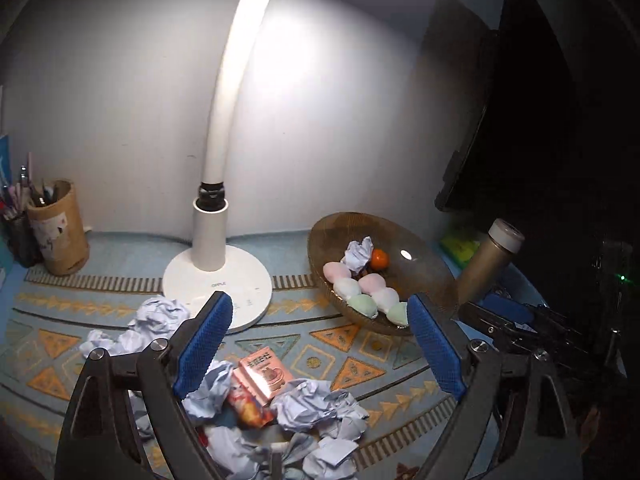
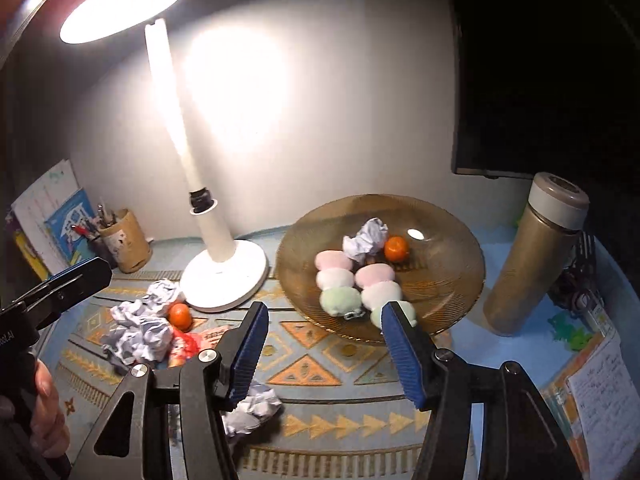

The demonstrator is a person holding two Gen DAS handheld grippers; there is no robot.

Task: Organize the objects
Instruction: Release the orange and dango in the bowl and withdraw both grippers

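A: How do the two grippers stand?

B: The left gripper (image 1: pixel 320 320) has its blue pads spread wide with nothing between them; it hangs above a heap of crumpled paper balls (image 1: pixel 316 404). The right gripper (image 2: pixel 324 344) is also apart and empty, over the patterned table mat (image 2: pixel 308 372).

A: What lies nearest the left one?

B: In the heap sit a pink carton (image 1: pixel 266 374) and a red-orange snack packet (image 1: pixel 250 408), touching each other, with paper on all sides. More crumpled paper (image 1: pixel 160 314) lies just beside the white lamp base (image 1: pixel 218 280).

A: And under the right one?

B: A single paper ball (image 2: pixel 256 404) lies by its left finger. Farther left, a paper cluster (image 2: pixel 140 328) touches an orange (image 2: pixel 180 316) and a red packet (image 2: pixel 184 346).

A: The dish?

B: The amber glass bowl (image 2: pixel 448 280) holds two rows of pink, white and green plush dumplings (image 2: pixel 340 280), a crumpled paper (image 2: pixel 366 240) and a second orange (image 2: pixel 397 249), those last two touching.

A: Anything beyond?

B: A gold thermos (image 2: pixel 532 260) stands right of the bowl, a pen holder (image 2: pixel 126 246) at the far left by the wall. The left gripper's black finger (image 2: pixel 72 284) and the person's hand (image 2: pixel 50 408) show at the right view's left edge.
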